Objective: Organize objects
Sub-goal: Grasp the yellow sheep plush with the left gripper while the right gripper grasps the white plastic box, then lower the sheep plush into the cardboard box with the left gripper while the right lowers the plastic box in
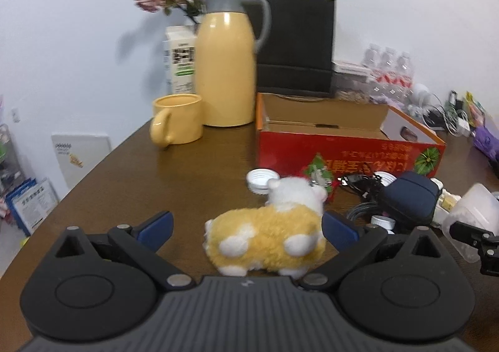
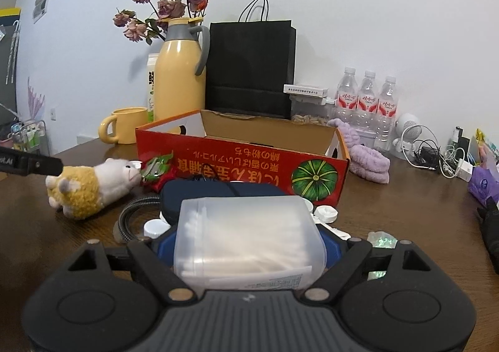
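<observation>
Right wrist: right tongs (image 2: pixel 249 253) pinch swab box (image 2: pixel 246 239); left tongs (image 1: pixel 246 227) spread.

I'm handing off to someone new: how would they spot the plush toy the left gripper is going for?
Find the red box in the middle of the brown table. The plush toy lies on its side off the box's left front corner, nose toward the box, between the open fingers of the left gripper. It is the only furry thing there: yellow fleece body, white head and feet.
</observation>
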Motion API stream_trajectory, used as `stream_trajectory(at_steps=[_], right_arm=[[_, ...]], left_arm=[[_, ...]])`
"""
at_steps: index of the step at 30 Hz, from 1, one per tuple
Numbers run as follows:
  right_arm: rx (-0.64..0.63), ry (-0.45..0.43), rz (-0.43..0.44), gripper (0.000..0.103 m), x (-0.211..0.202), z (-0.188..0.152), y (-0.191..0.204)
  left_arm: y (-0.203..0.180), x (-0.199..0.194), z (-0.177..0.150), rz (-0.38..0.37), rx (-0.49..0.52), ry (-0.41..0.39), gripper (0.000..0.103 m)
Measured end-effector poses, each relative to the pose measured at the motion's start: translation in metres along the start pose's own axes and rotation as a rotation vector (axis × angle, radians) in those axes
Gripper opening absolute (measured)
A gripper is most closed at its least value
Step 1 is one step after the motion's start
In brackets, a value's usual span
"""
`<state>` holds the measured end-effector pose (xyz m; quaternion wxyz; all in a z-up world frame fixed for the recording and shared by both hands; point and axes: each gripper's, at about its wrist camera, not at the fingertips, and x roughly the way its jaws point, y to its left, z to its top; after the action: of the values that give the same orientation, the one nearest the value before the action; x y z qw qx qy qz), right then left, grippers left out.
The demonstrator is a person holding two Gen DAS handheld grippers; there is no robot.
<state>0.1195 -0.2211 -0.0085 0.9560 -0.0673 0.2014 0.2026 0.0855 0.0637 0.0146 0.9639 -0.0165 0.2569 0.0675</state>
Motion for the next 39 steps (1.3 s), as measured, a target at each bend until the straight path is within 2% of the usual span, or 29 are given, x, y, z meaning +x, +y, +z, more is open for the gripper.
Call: stream_trajectory(at_steps=[6, 12, 20, 27, 39], right_arm=[[0.013, -0.006, -0.022, 0.085, 0.0, 0.0, 0.0], [0.018, 0.003, -0.034, 0.085, 0.002, 0.0, 0.0], [0.027, 0.013, -0.033, 0.085, 0.004, 0.0, -0.002], [0.03, 0.014, -0.043, 0.085, 0.004, 0.0, -0.003], [0.013, 0.01, -0.041, 0.085, 0.002, 0.0, 0.007]], left_arm=[[-0.019, 0.034, 0.016, -0.066, 0.101, 0.076, 0.103], [-0.031, 0.066, 0.017, -0.063, 0.173, 0.151, 0.103], [-0.014, 0.061, 0.006, -0.054, 0.091, 0.139, 0.103], [-0.002, 0.065, -0.002, -0.077, 0.035, 0.141, 0.103], [0.007, 0.067, -0.009, -0.096, -0.044, 0.094, 0.101]])
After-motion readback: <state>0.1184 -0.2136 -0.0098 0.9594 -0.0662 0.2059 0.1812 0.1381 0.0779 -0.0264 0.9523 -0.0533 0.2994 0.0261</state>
